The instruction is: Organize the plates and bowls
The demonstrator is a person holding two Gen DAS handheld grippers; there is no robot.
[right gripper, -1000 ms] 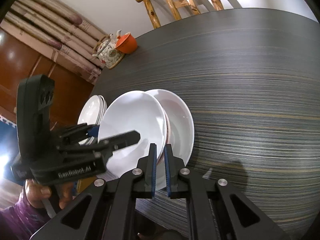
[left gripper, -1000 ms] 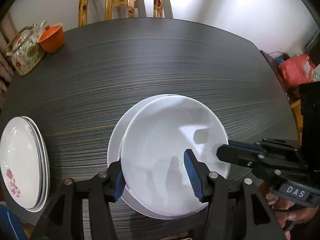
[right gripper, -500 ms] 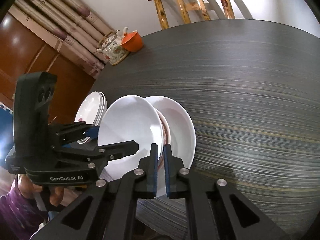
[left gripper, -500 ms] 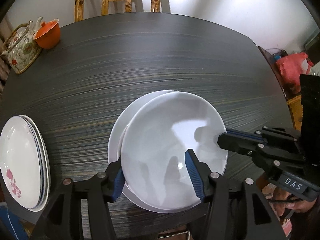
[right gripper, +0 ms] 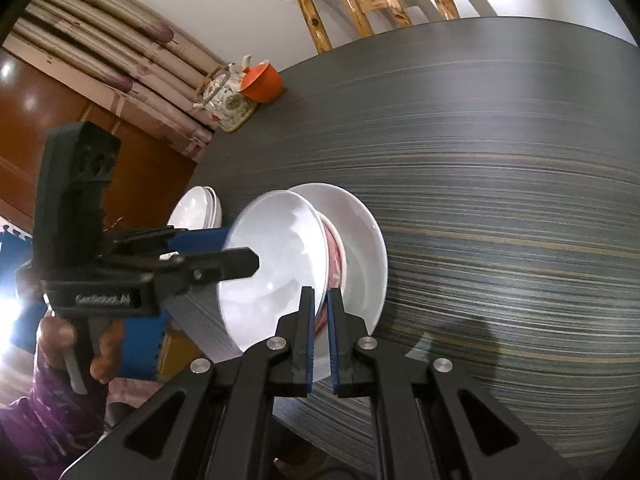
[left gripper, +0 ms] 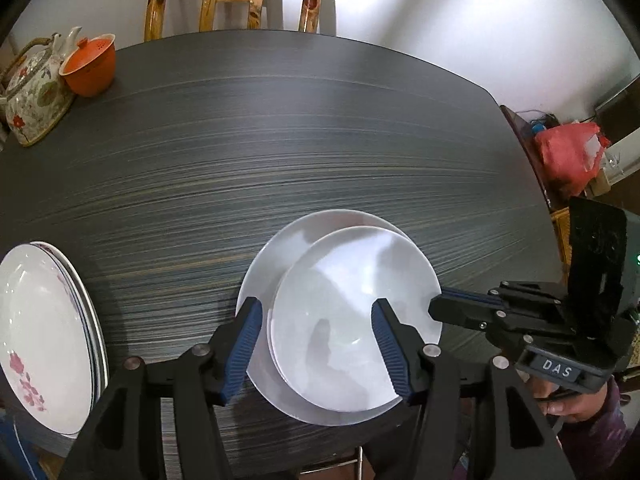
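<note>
Plate stack (left gripper: 44,332): at 9 o'clock on the table (left gripper: 320,140), floral, well apart from the rest.
Left gripper (left gripper: 316,340): fingers spread wide, one outside the bowl (left gripper: 352,320), one over its inside, gripping nothing.
Bowl: near the 6 o'clock edge, above a white plate (left gripper: 260,280), mouth up and tipped slightly; round, so no long axis.
Right gripper (right gripper: 318,336): clamped on the bowl's rim.
Advice: level the bowl, centre it over the plate, then let go.

Dim indoor light, strong fisheye bending, glare on the bowl (left gripper: 352,320).
</note>
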